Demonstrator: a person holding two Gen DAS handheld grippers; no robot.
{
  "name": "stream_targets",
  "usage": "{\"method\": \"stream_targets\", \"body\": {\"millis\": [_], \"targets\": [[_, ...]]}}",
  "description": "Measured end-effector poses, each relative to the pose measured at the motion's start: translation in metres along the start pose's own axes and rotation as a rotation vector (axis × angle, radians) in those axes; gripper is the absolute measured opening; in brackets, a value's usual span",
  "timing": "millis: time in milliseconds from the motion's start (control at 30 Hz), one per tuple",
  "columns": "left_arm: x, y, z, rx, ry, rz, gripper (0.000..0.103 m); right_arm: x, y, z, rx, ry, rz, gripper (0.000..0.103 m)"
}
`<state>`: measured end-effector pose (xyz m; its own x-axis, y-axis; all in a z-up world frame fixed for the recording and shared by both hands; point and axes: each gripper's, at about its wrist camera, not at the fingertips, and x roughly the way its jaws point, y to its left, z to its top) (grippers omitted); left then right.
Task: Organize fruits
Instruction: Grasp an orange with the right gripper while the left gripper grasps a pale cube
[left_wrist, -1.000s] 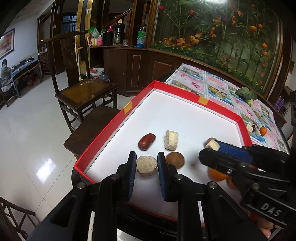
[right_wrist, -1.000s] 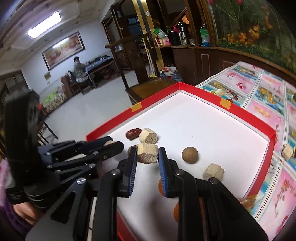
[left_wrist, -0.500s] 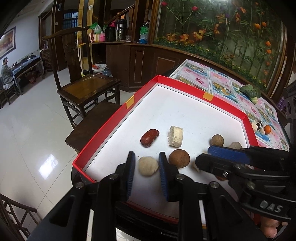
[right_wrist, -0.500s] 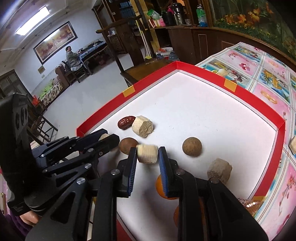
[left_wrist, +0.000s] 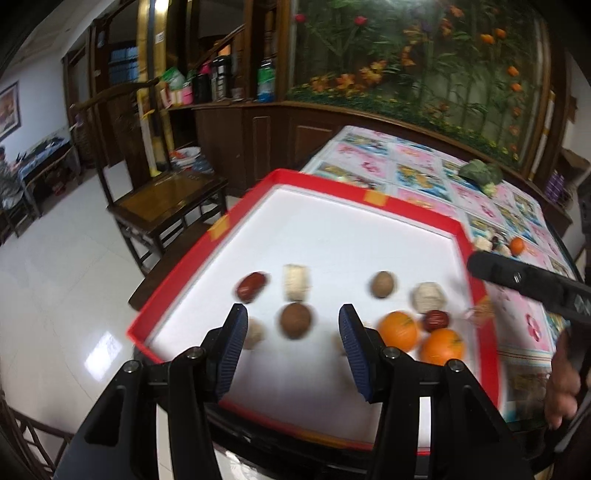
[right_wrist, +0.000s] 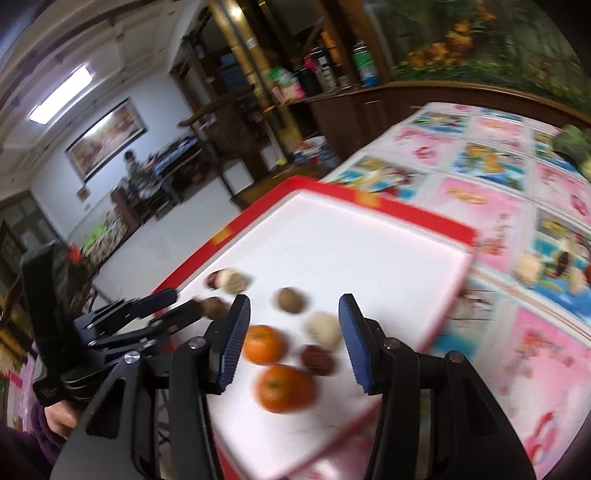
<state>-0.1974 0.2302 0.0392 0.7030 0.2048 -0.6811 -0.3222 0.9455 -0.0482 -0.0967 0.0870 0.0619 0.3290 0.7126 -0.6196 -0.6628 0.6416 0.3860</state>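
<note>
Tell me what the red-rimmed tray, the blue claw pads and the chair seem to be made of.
Red-rimmed white tray: probably foam board or card with a matte white floor; tape patches sit on the rim. Blue claw pads: likely rubber, finely ribbed for grip. Dark wooden chair: varnished wood, its glossy seat panel reflecting light.

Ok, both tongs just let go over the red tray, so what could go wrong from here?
1. Both tongs are opening with nothing between them; the round brown fruit under the left tongs could roll if nudged.
2. The two oranges and a dark red fruit crowd under the right tongs, near the red tray's rim, inviting a double grab.
</note>
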Motion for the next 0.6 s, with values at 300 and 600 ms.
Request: {"method": "stream_targets", "body": {"millis": [300,600], "targets": [[-0.007,-0.075,0.007,0.153,-0.011,-0.111,0.059,-0.053,-0.095,-0.010,0.144,-0.059,-0.154,0.052],[-0.002,-0.141,0.012,0.270,0.013,-0.216,0.066,-0.093,-0.185,-0.012,0.285,-0.112,-0.379,0.052]]}}
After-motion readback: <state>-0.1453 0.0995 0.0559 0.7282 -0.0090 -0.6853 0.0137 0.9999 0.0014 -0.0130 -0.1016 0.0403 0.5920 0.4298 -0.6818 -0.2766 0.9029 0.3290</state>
